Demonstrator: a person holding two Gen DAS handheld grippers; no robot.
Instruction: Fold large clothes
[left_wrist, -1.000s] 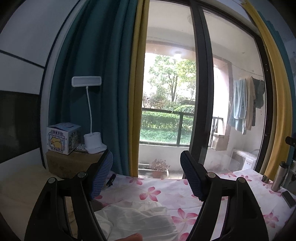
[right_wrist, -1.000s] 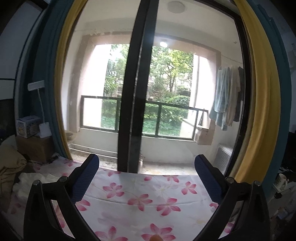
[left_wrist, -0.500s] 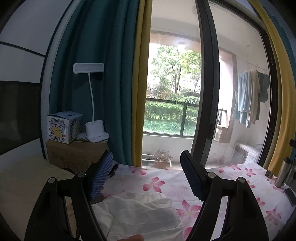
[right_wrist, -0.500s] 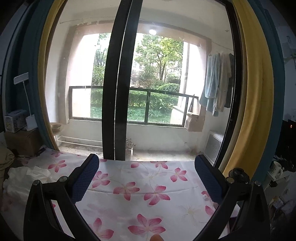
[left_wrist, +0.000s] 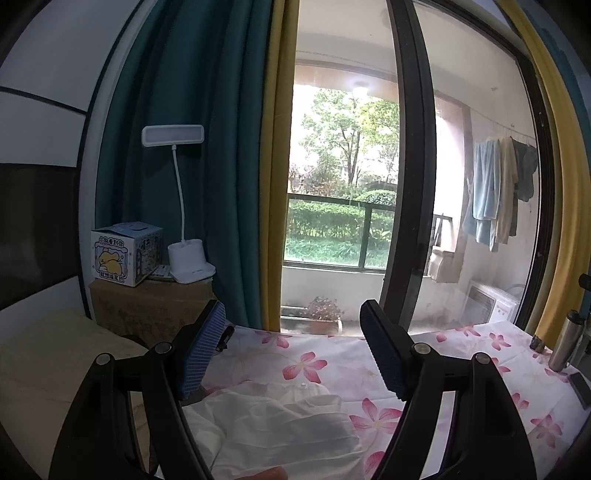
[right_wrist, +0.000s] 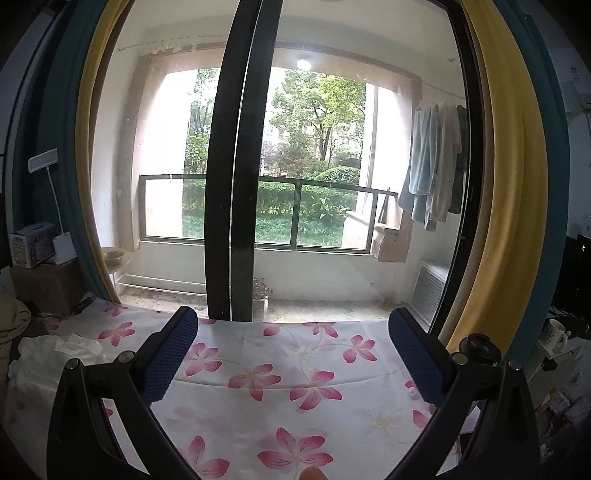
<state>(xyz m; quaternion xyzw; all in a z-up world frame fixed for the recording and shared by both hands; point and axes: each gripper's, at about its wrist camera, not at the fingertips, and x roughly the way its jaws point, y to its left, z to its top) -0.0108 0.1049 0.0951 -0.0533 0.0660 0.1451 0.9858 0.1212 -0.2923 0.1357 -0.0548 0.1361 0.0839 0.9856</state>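
Observation:
A crumpled white garment (left_wrist: 280, 424) lies on the flowered sheet (left_wrist: 332, 354) of the bed, low in the left wrist view. My left gripper (left_wrist: 293, 325) is open and empty, held above the garment's far edge. In the right wrist view the same garment (right_wrist: 55, 350) lies at the far left. My right gripper (right_wrist: 291, 332) is open and empty, above the bare sheet (right_wrist: 280, 376), well to the right of the garment.
A cardboard box (left_wrist: 147, 306) at the bed's left carries a cartoon carton (left_wrist: 125, 253) and a white desk lamp (left_wrist: 188, 258). A beige pillow (left_wrist: 44, 362) lies left. A steel bottle (left_wrist: 567, 341) and phone stand at right. Glass doors and curtains lie beyond the bed.
Both grippers have tilted downward and moved closer to the bed, so more of the sheet and garment shows. Both stayed open.

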